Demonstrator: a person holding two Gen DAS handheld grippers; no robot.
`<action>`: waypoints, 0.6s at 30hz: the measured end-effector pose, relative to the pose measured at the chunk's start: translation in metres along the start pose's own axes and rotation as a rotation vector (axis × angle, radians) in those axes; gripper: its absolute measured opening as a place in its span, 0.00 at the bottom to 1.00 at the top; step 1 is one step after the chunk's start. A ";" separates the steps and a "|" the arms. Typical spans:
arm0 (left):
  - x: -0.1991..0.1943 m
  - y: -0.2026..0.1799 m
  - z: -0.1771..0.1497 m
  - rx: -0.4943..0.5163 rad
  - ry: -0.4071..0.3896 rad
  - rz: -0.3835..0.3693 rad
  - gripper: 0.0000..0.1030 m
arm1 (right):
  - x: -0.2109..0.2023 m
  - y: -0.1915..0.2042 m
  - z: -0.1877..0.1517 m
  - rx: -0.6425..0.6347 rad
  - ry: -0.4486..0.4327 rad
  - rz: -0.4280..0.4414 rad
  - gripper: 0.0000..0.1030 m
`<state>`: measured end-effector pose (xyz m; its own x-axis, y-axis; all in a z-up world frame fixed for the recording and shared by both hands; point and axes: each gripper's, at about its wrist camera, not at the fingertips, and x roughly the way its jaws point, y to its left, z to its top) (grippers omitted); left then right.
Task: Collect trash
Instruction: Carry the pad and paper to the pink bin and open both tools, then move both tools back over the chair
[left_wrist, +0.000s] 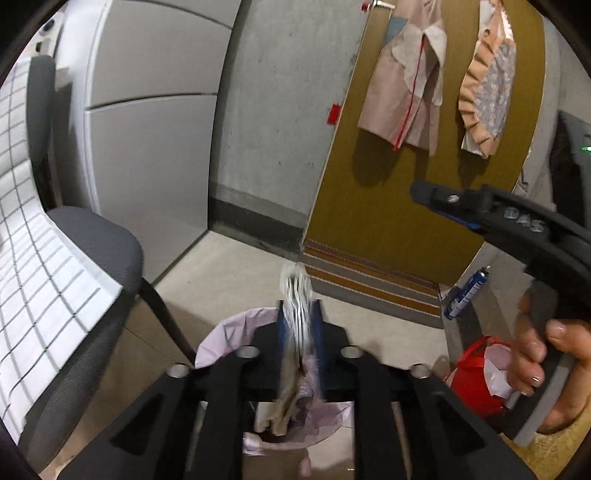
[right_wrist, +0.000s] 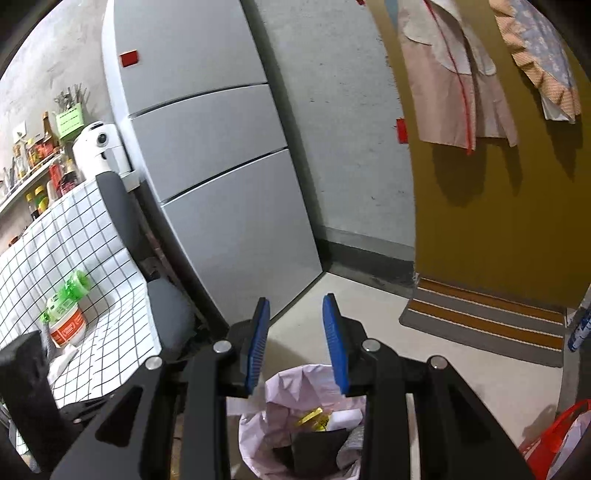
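The left gripper (left_wrist: 300, 314) has crumpled paper (left_wrist: 295, 295) between its barely parted jaws, above the bin (left_wrist: 236, 332). The right gripper (right_wrist: 297, 343) gapes empty.

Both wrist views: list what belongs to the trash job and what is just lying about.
Job: paper wad between the fingers of the left gripper; lined bin; right gripper, empty.
Lying about: chair, fridge, red bag, spray can, mat, hanging clothes.
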<state>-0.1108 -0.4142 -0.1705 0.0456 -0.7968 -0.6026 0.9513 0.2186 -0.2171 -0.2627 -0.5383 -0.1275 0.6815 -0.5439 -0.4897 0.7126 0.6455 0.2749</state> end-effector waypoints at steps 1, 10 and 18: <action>0.004 0.002 0.001 -0.009 0.004 -0.005 0.34 | 0.000 -0.002 0.000 0.002 0.001 -0.003 0.29; -0.020 0.033 -0.003 -0.069 -0.015 0.099 0.36 | 0.002 0.013 -0.002 -0.021 0.015 0.014 0.29; -0.086 0.073 -0.025 -0.123 -0.077 0.236 0.36 | -0.003 0.071 -0.003 -0.105 0.015 0.117 0.29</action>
<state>-0.0530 -0.3155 -0.1535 0.2892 -0.7548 -0.5888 0.8675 0.4667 -0.1722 -0.2141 -0.4891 -0.1091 0.7560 -0.4541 -0.4714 0.6065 0.7569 0.2434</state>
